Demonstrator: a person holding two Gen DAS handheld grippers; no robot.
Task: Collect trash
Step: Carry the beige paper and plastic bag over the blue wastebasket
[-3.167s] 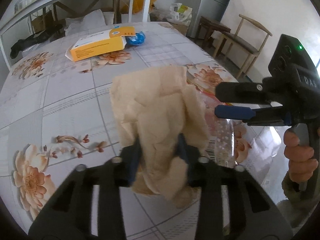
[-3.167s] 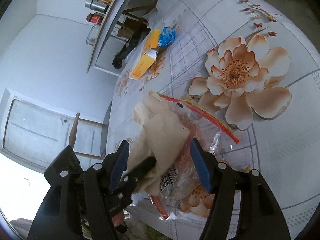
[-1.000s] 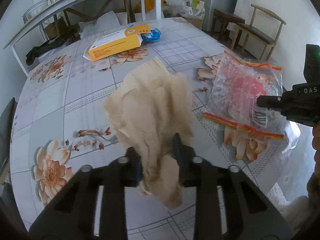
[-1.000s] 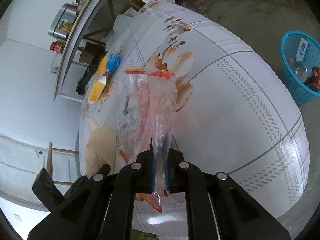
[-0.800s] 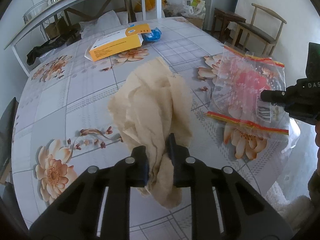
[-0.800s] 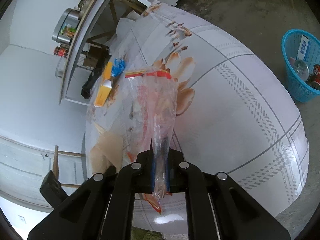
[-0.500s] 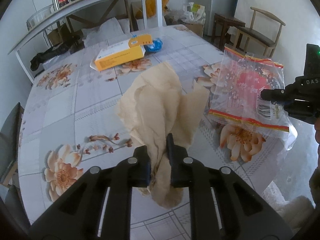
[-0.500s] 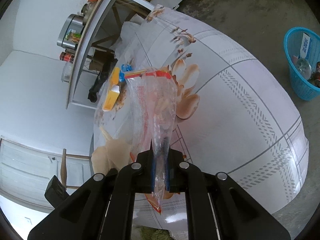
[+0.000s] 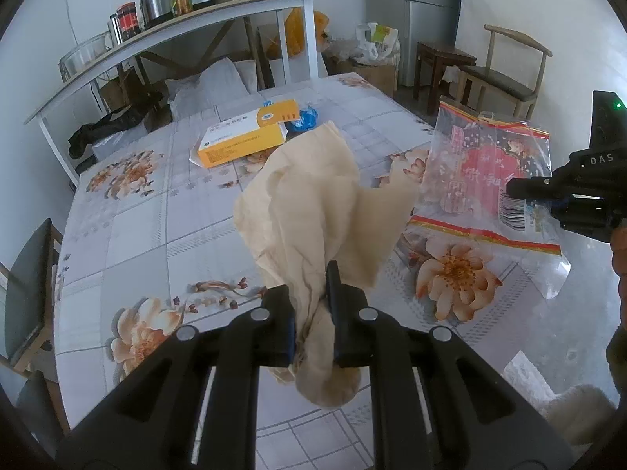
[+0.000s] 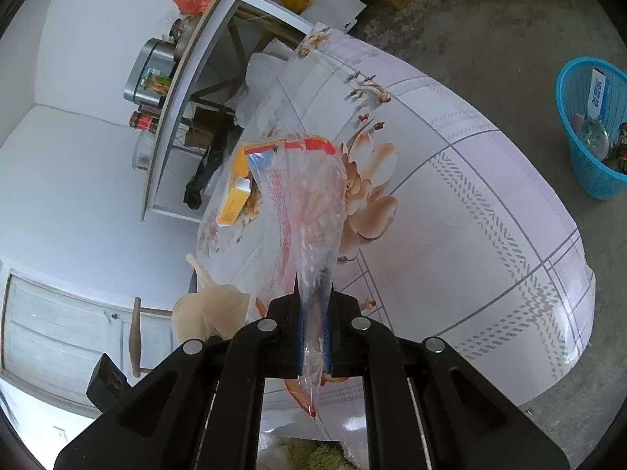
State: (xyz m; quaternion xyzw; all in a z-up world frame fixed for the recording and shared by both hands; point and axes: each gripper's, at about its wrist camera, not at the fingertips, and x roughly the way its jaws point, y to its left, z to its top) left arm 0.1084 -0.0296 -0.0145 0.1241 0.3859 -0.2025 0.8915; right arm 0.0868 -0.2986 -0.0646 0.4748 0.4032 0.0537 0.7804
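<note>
My left gripper (image 9: 310, 307) is shut on a crumpled beige paper napkin (image 9: 321, 211) and holds it above the flowered table (image 9: 164, 235). My right gripper (image 10: 314, 323) is shut on a clear plastic bag with red print (image 10: 309, 203) and holds it in the air over the table's right side. That bag (image 9: 486, 172) and the right gripper (image 9: 568, 199) show at the right of the left wrist view. The napkin (image 10: 211, 309) shows at lower left in the right wrist view.
A yellow and white box (image 9: 243, 139) and a blue wrapper (image 9: 303, 117) lie at the far side of the table. A blue basket (image 10: 591, 129) with trash stands on the floor beyond the table. A wooden chair (image 9: 505, 70) and a shelf (image 9: 176, 23) stand behind.
Both grippers have risen higher above the table with the napkin and the bag. The bag was taken hold of and lifted off the table since the earliest frames.
</note>
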